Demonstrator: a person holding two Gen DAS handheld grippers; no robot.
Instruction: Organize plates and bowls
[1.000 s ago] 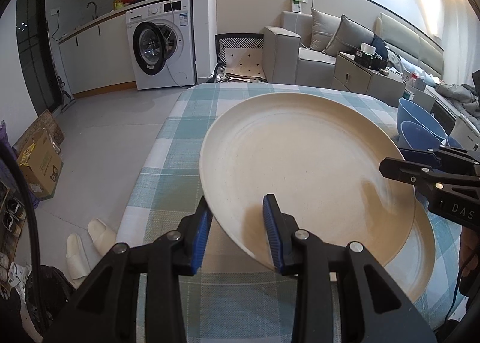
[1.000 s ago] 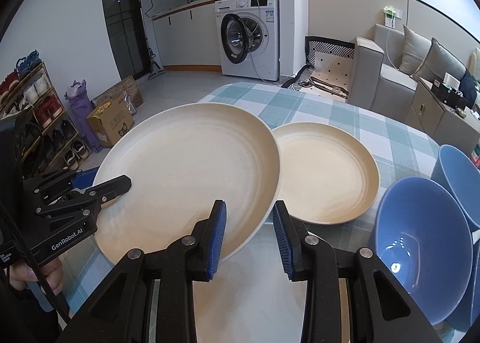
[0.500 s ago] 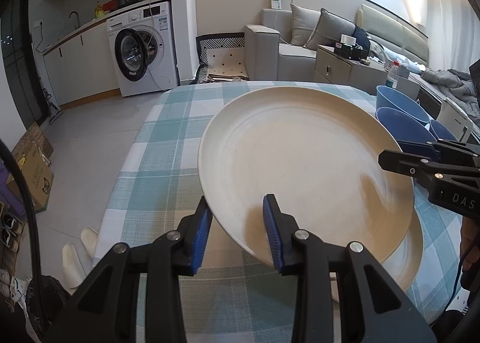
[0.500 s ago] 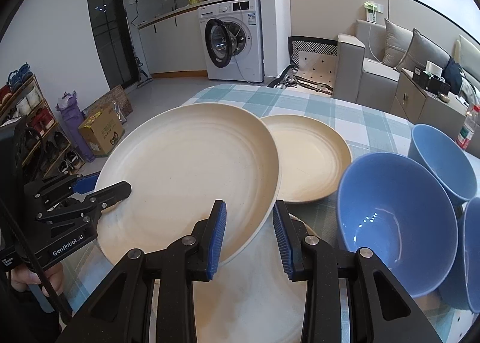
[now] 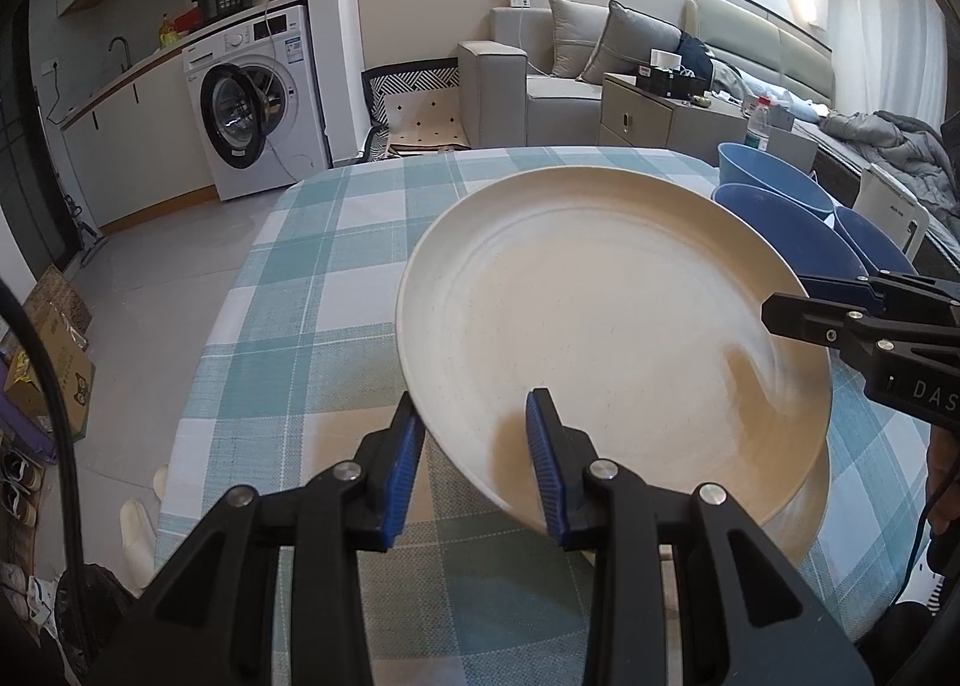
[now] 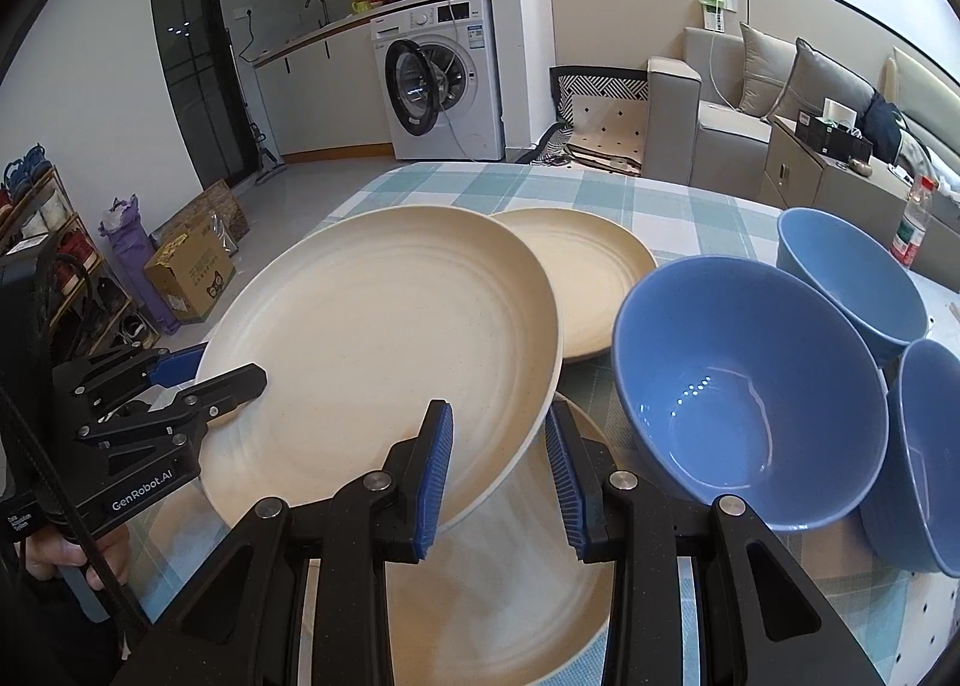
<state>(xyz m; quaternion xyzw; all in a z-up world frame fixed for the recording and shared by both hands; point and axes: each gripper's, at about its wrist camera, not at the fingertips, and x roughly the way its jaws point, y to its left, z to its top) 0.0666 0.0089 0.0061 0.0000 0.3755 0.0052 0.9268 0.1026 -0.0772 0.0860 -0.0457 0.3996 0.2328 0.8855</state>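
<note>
A large cream plate (image 5: 600,320) is held in the air over the checked table, tilted. My left gripper (image 5: 477,461) is shut on its near rim. My right gripper (image 6: 498,476) is shut on its opposite rim; the plate also shows in the right wrist view (image 6: 384,338). A second cream plate (image 6: 480,602) lies on the table directly under it. A third cream plate (image 6: 594,272) lies further back. Three blue bowls (image 6: 750,392) stand to the right of the plates.
The table with a teal checked cloth (image 5: 336,266) has its left edge near the floor drop. A plastic bottle (image 6: 912,224) stands at the table's far right. A washing machine (image 5: 258,116) and a sofa (image 5: 576,80) are beyond the table.
Both grippers have carried the held plate toward the bowls and lower, so it now hangs over the plate on the table. The third plate has receded behind.
</note>
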